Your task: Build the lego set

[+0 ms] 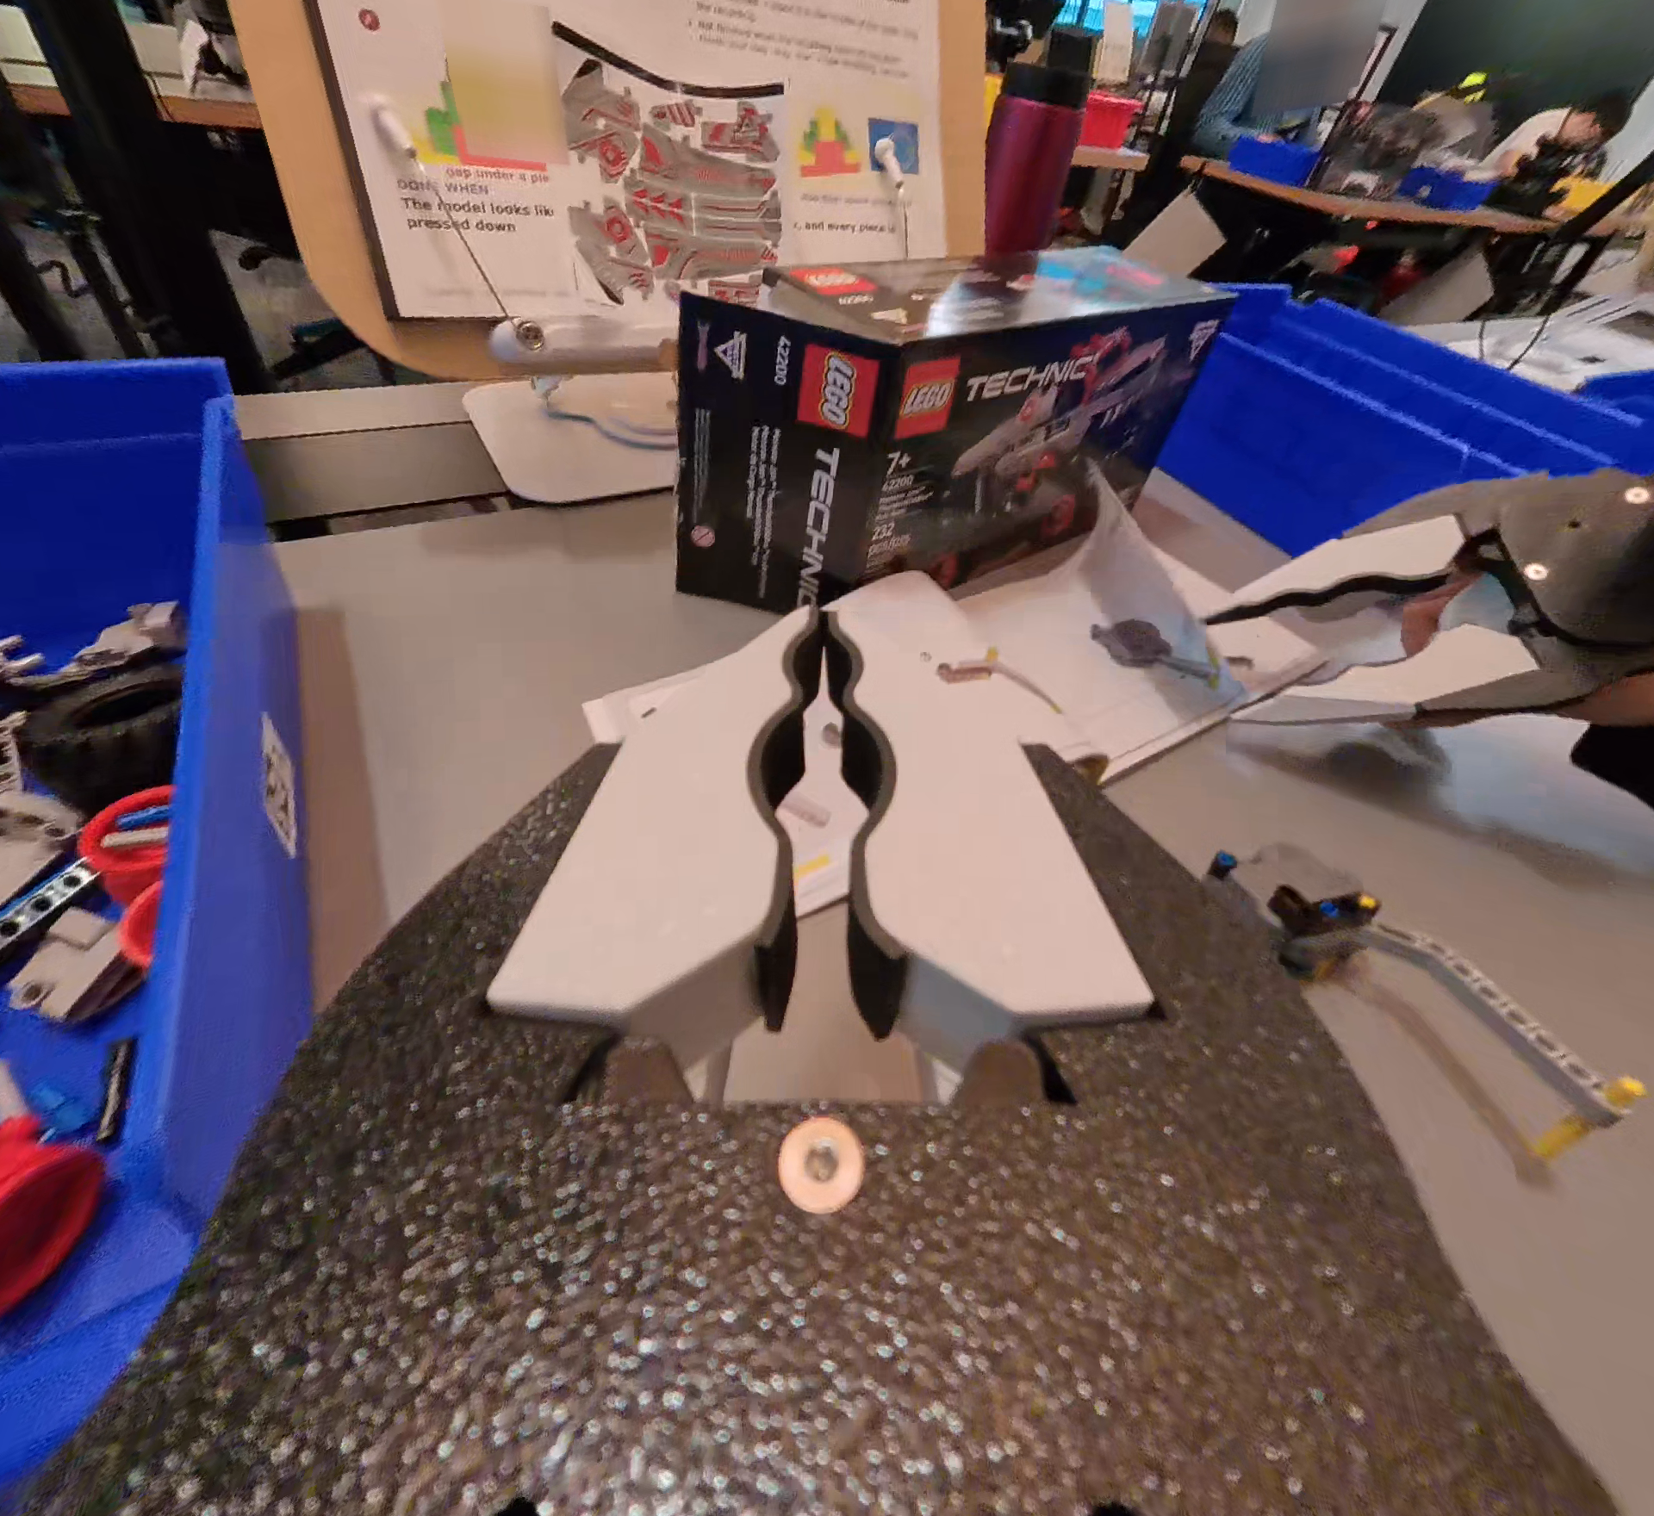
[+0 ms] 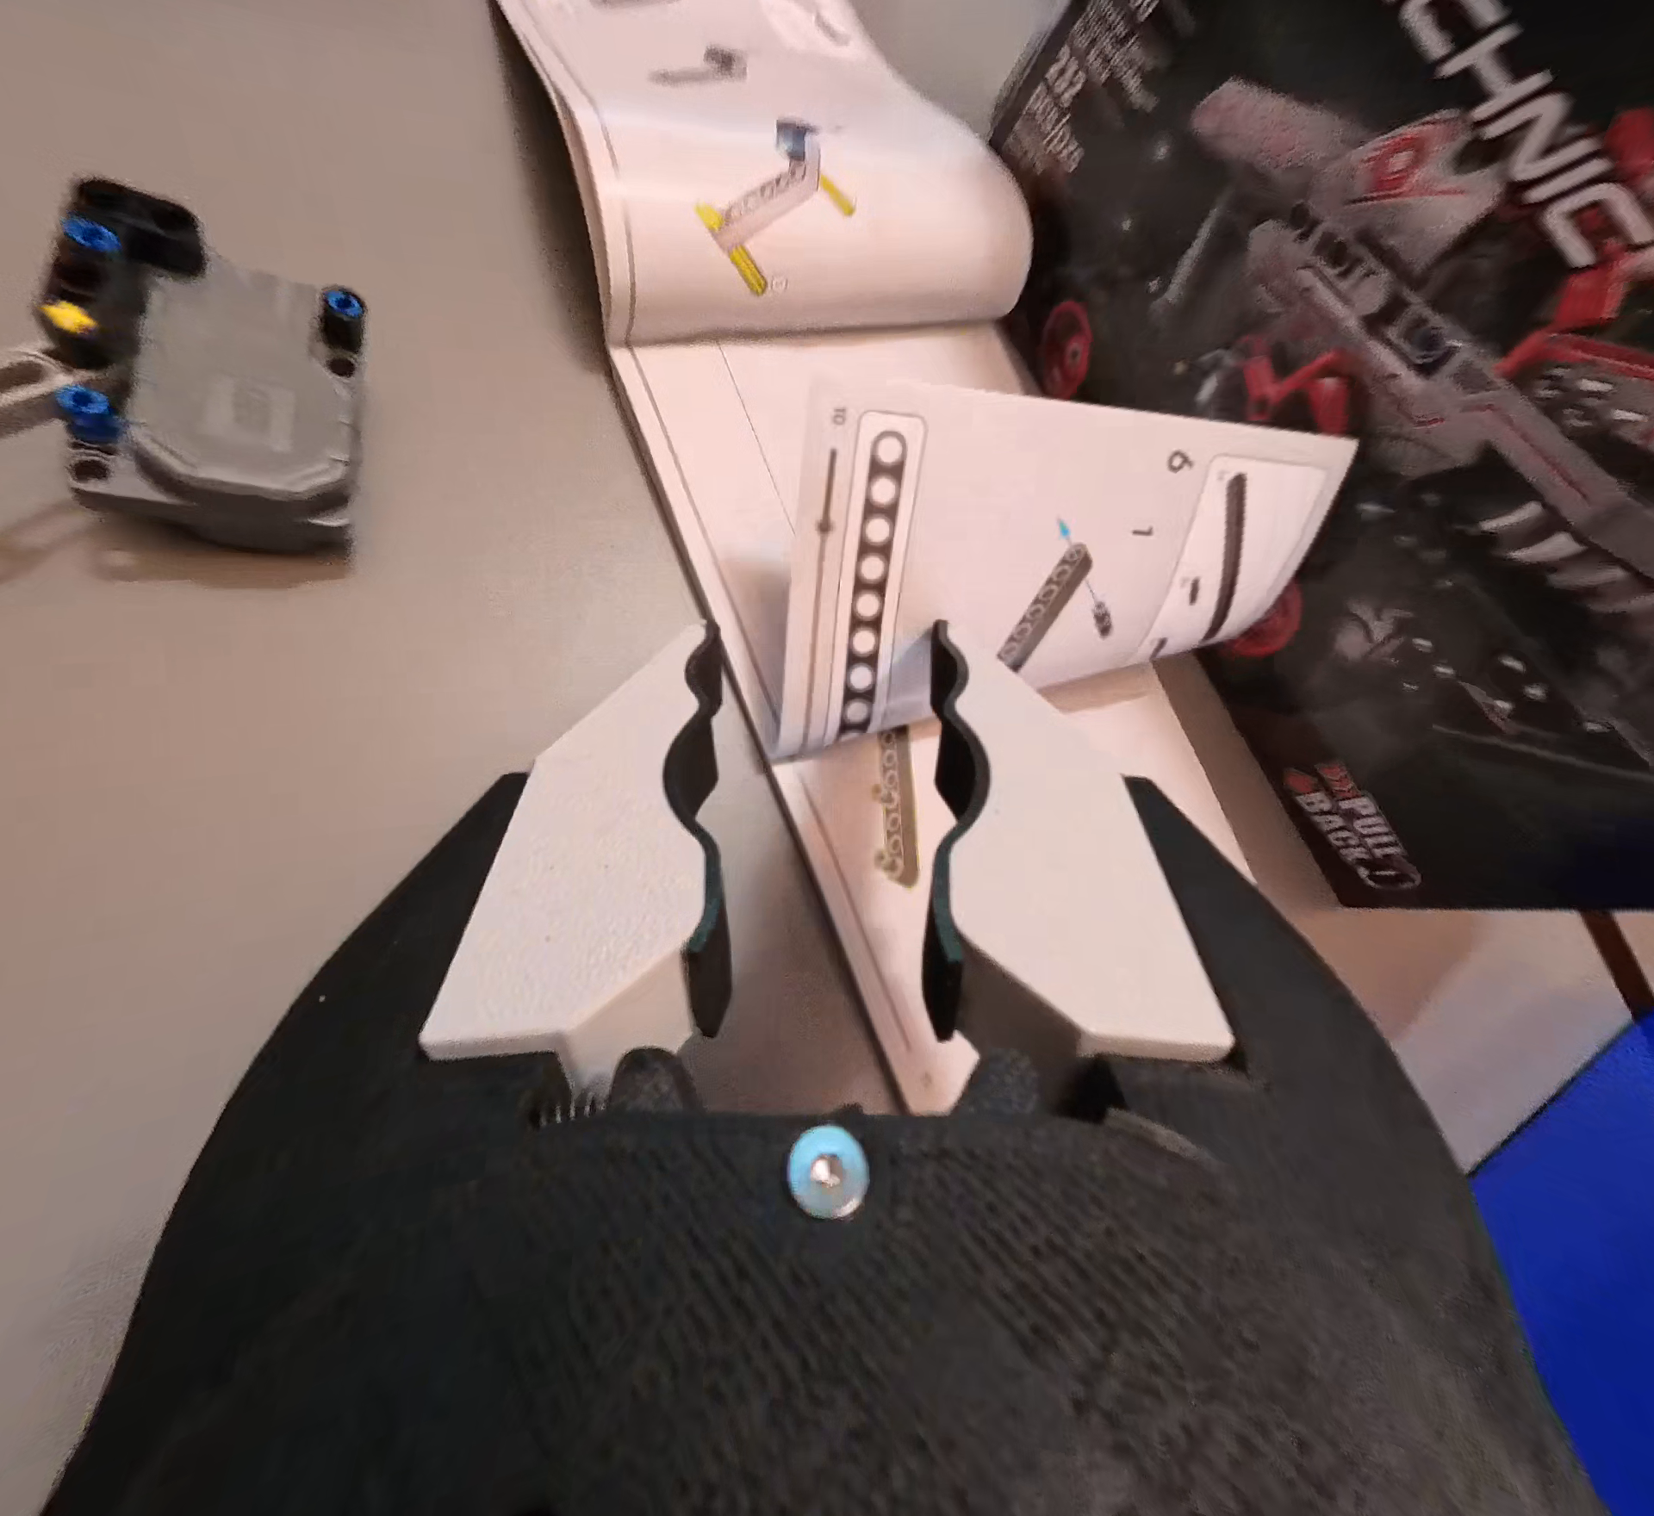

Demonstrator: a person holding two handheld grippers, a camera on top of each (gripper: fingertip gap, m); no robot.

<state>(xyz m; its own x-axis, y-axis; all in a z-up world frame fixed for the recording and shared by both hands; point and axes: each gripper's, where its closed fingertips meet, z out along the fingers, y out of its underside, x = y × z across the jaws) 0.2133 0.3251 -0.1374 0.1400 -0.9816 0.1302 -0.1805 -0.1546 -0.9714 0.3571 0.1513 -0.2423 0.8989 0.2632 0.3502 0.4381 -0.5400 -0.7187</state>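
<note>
Speckled left gripper nearly closed, empty, right gripper parted over glossy curled booklet, blocky grey assembly on smooth counter.

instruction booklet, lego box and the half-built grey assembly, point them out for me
instruction booklet (image 2: 788,157), right wrist view, on the curled upper page
lego box (image 1: 976,444), left wrist view, on its dark front face
half-built grey assembly (image 2: 233,408), right wrist view, on the flat top of its grey block
</note>
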